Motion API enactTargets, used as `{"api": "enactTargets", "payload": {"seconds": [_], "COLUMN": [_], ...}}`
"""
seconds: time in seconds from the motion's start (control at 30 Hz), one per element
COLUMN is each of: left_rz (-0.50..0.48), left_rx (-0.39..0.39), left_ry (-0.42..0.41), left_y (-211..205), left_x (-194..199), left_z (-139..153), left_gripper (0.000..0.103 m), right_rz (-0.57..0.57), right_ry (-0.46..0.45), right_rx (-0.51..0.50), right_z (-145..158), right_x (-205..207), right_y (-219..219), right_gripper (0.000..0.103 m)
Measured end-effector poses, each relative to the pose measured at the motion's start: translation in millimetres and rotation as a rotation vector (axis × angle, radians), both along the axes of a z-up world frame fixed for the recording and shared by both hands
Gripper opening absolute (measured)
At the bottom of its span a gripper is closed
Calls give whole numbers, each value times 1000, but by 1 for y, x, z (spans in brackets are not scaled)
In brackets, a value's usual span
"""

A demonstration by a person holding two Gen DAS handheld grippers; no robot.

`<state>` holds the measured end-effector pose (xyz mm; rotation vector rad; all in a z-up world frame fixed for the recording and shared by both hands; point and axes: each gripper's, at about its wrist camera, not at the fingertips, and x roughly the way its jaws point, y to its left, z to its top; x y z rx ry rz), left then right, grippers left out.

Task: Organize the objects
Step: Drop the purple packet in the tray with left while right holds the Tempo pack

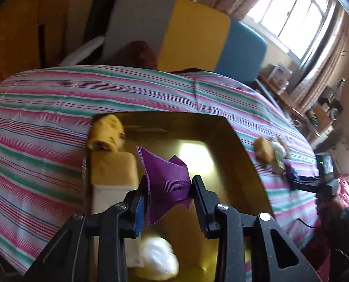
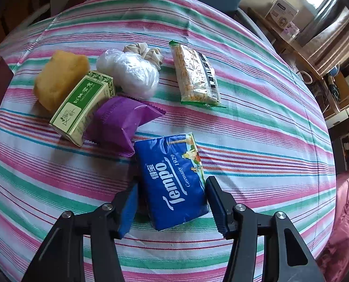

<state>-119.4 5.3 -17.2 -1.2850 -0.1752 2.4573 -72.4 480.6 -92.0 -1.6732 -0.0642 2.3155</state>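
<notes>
Bed, striped cover: holds an open cardboard box already containing a beige-and-white pack, a white bundle and a yellow item at its rim, so sorting looks partly done. Still loose on the cover: noodle packet, green carton, yellow sponge, white bag, purple packet, scrunchie. Left claw clamped on a purple sachet above the box; right claw straddles the blue tissue pack, pads apparently just short of contact.
</notes>
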Motion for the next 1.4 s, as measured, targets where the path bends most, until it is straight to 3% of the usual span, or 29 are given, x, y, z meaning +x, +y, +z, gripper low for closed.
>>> {"api": "enactTargets", "payload": {"seconds": [0.2,0.57,0.7,0.93,1.1,1.4], "left_rz": [-19,0,38,50,42,51], "left_rx": [-78,-150,-142,-136,-129,-148], "left_ry": [6,-81,-115,-25,59,72], "left_y": [21,46,37,25,16,2], "left_x": [-41,-111,-117,-83,-27,38], "left_z": [-13,-54,-61,-31,-8,-10], "left_gripper": [36,37,45,47,47,48], "right_rz": [-13,-7,-6,-7,-14,16], "right_ry": [14,14,16,26,32,9], "right_rx": [-15,-4,-2,-14,-28,-100], "right_z": [1,3,-1,-4,-3,6], "right_x": [1,3,3,2,1,9], "right_y": [5,-2,-1,3,5,-16], "right_gripper": [57,57,57,56,55,55]}}
